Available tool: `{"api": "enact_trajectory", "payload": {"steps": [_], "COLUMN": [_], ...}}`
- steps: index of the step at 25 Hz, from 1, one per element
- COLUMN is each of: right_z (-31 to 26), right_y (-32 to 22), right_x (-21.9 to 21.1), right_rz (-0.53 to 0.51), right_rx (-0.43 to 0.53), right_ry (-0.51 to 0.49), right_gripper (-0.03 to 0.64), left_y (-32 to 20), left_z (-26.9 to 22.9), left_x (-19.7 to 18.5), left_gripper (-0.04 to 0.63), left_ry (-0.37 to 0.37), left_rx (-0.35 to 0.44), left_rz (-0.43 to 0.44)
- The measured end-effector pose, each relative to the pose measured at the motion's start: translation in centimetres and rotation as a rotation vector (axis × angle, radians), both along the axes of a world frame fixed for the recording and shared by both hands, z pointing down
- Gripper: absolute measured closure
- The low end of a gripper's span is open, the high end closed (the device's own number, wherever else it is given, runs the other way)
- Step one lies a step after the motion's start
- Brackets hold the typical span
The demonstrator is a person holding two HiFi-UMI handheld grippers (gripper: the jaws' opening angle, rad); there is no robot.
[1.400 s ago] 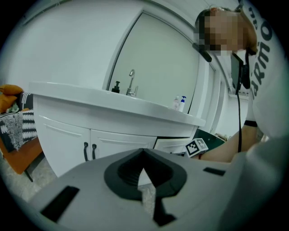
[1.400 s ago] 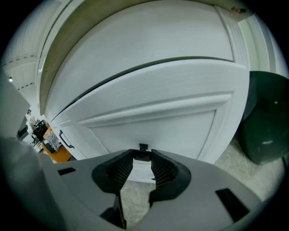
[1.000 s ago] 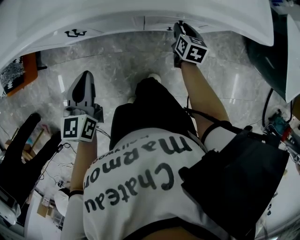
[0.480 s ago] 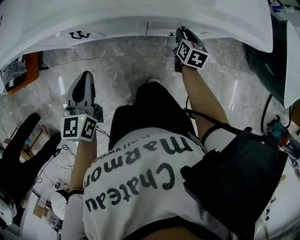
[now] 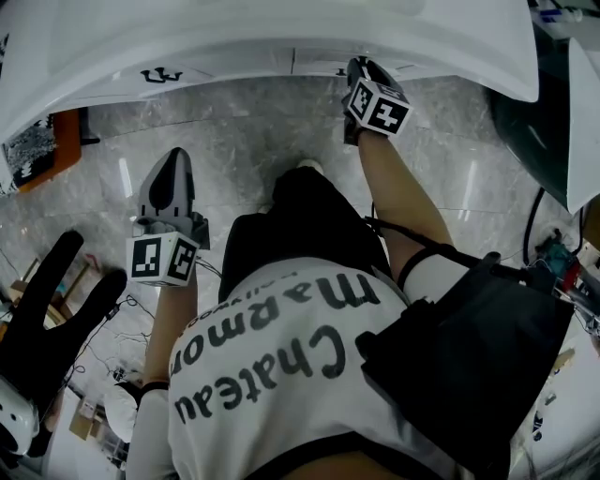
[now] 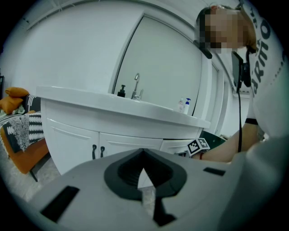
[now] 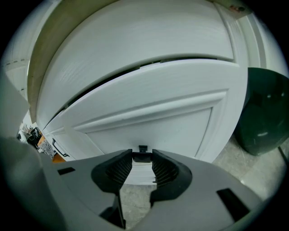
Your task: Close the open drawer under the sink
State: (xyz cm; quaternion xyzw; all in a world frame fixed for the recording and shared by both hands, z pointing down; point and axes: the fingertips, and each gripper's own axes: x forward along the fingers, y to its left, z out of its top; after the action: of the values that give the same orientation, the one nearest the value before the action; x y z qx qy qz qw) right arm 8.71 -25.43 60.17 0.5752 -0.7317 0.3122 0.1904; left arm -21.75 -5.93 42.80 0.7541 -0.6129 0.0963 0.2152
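Observation:
The white drawer front (image 7: 149, 117) under the sink has a dark gap along its top edge, wider at the left. Its small black handle (image 7: 142, 149) sits between the ribbed pads (image 7: 118, 169) of my right gripper (image 7: 142, 158) and touches both. These jaws have just been opening slightly, with the handle still between them. In the head view the right gripper (image 5: 357, 66) reaches under the counter edge to the cabinet. My left gripper (image 5: 174, 156) hangs over the marble floor, away from the cabinet. Its fingertips meet with nothing between them (image 6: 143, 153).
A dark green bin (image 7: 264, 117) stands right of the drawer. Left of it are two cabinet doors with black handles (image 6: 97, 151). A tap (image 6: 136, 85) and bottles stand on the white counter (image 5: 281, 28). An orange chair (image 6: 18, 131) is at the far left.
Neither gripper has shifted noticeably; the right one stays at the drawer front and the left one stays over the floor.

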Motion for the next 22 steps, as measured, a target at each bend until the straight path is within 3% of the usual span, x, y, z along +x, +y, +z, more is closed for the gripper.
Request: {"api": "enact_trajectory", "payload": {"steps": [7, 9, 13, 19, 22], "right_z": [-2.0, -3.1, -5.5, -10.5, -14.2], "right_y": [0.6, 0.6, 0.7, 3.1, 4.6], "right_x": [0.8, 0.4, -1.0, -2.1, -3.0], "right_rz": [0.047, 0.018, -0.039, -0.117, -0.198], "right_rx": [-0.022, 0.0, 0.037, 0.103, 0.136], "right_ry": [0.018, 0.034, 0.049, 0.041, 0.007], "right_gripper": [0.487, 0.549, 0.581, 0.591, 0.591], "left_y": [1.5, 2.0, 3.5, 4.9, 3.8], "left_z": [-3.1, -4.1, -5.5, -7.9, -10.0], "left_x": [-0.7, -1.4, -2.3, -2.2, -1.2], "left_gripper": [0.586, 0.586, 0.587, 0.586, 0.587], "left_ry": [0.005, 0.0, -0.002, 0.006, 0.047], "left_rx": [-0.01, -0.007, -0.007, 0.021, 0.09], "left_rz": [-0.039, -0.056, -0.078, -0.075, -0.053]}}
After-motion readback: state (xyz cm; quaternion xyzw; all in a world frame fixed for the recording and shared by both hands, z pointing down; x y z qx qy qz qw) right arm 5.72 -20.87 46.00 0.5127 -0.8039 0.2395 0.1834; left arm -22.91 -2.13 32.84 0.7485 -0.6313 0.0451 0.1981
